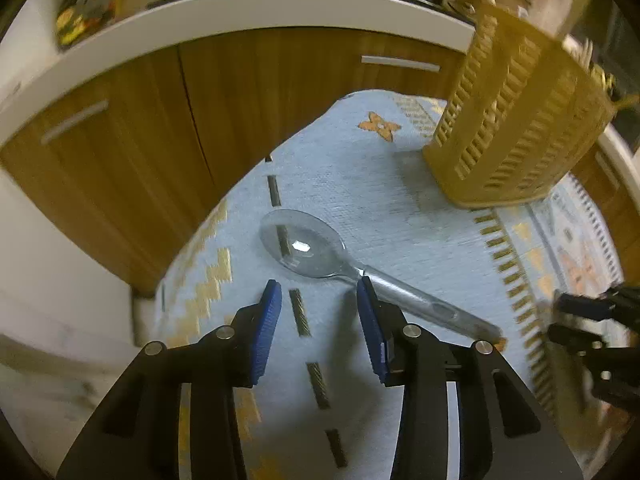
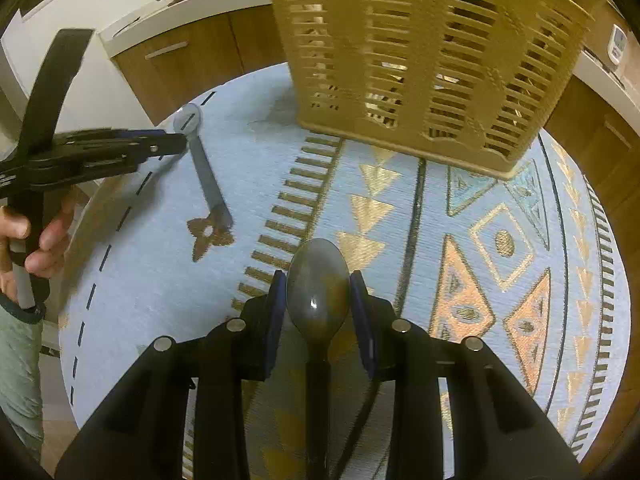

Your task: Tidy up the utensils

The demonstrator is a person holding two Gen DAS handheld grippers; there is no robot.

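Tongs first: my right gripper (image 2: 318, 304) has its blue pads pressed on either side of a dark spoon (image 2: 318, 280), clamping the bowl, with the handle running back between the jaws toward the camera. My left gripper (image 1: 318, 292) stands parted with nothing between its pads; its right pad sits just beside the neck of a clear plastic spoon (image 1: 308, 248), which lies flat on the cloth (whether the pad touches the neck, I cannot tell). From the right wrist view I see that same left gripper (image 2: 176, 144) from the side, held by a hand (image 2: 32, 236) at the left edge, its tip over the clear spoon's bowl. Both spoons are on a round table under a pale blue patterned tablecloth (image 2: 400, 216). A tan slotted utensil basket (image 2: 424, 60) stands upright on the cloth's far side, well apart from both spoons. Behind it run wooden cabinets (image 1: 240, 100) under a white counter.
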